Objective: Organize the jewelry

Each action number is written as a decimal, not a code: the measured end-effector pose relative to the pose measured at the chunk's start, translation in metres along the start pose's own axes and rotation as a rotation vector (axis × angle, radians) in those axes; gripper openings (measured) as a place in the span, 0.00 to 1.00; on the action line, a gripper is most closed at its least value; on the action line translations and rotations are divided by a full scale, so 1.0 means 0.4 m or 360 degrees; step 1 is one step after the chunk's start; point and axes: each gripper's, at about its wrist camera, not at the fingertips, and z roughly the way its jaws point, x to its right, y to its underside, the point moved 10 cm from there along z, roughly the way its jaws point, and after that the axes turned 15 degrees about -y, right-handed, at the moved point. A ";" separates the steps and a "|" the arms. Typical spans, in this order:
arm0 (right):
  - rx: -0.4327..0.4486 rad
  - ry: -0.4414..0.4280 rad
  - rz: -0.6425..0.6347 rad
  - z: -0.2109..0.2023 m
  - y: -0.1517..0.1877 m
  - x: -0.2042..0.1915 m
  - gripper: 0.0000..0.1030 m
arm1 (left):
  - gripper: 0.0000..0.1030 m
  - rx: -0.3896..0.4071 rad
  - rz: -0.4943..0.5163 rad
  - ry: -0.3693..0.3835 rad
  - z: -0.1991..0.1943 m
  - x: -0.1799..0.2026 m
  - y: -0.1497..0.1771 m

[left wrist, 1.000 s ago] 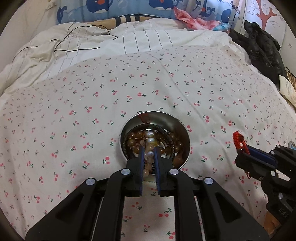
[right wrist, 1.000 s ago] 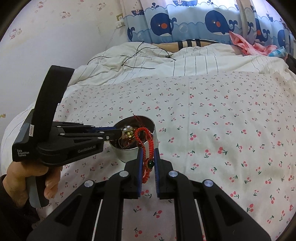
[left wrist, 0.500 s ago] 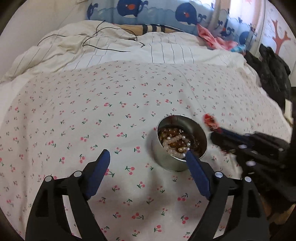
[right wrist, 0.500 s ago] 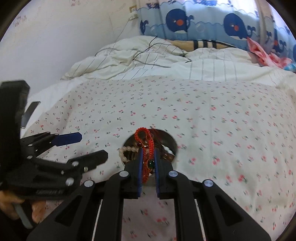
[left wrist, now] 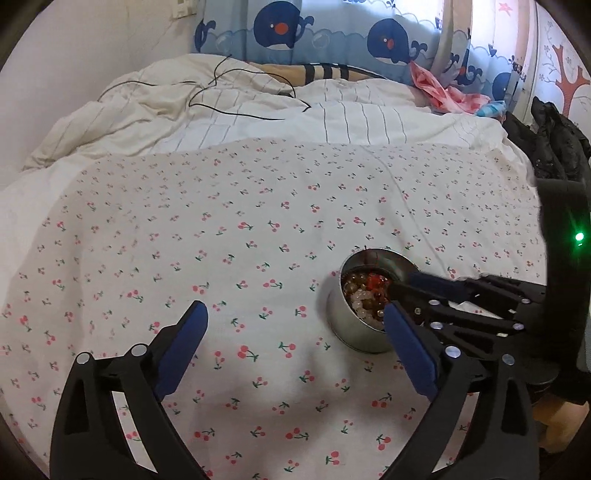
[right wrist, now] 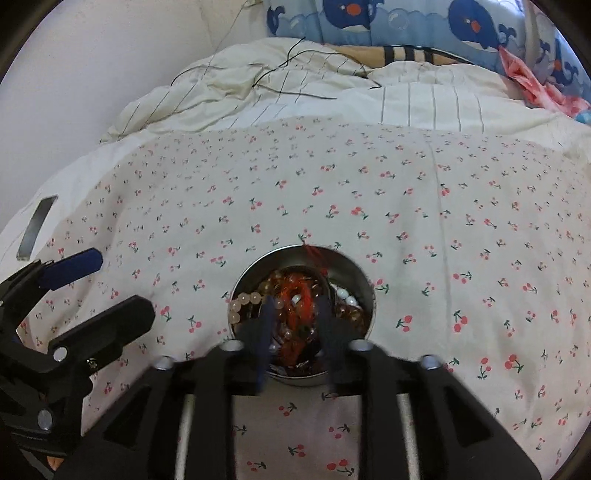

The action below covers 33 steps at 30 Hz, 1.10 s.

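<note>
A round metal tin (left wrist: pixel 349 325) (right wrist: pixel 354 266) stands on the cherry-print bedsheet, filled with bead bracelets in pearl and amber. The red string bracelet (right wrist: pixel 299 295) (left wrist: pixel 375 282) lies on top of the beads inside the tin. My right gripper (right wrist: pixel 295 314) (left wrist: pixel 399 291) hangs over the tin with its fingers parted around the red bracelet, blurred. My left gripper (left wrist: pixel 291 343) is wide open and empty, to the left of the tin, and it also shows at the left edge of the right wrist view (right wrist: pixel 96 284).
A striped white duvet (left wrist: pixel 258 110) with a black cable (left wrist: pixel 229 92) lies at the back. Whale-print curtain (left wrist: pixel 332 33) behind. A black garment (left wrist: pixel 546 144) and pink cloth (left wrist: pixel 443 92) lie at the right. A phone-like slab (right wrist: pixel 37 225) lies at the bed's left edge.
My left gripper let go of the pearl bracelet into the tin, opened wide and drew back left. My right gripper carried the red bracelet over the tin and opened, leaving it in the tin.
</note>
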 end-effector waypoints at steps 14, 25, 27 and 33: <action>0.0326 0.0268 -0.0037 -0.250 0.096 -0.012 0.73 | 0.92 0.0103 0.0036 -0.0079 -0.051 0.010 0.027; 0.0352 0.0351 -0.0064 -0.249 0.133 0.006 0.76 | 0.93 0.0127 0.0041 -0.0057 -0.051 0.043 0.060; 0.0339 0.0351 -0.0057 -0.246 0.137 0.010 0.76 | 0.93 0.0108 0.0061 -0.0054 -0.043 0.055 0.069; 0.0344 0.0376 -0.0060 -0.254 0.140 0.014 0.79 | 0.93 0.0091 0.0104 -0.0037 -0.035 0.085 0.084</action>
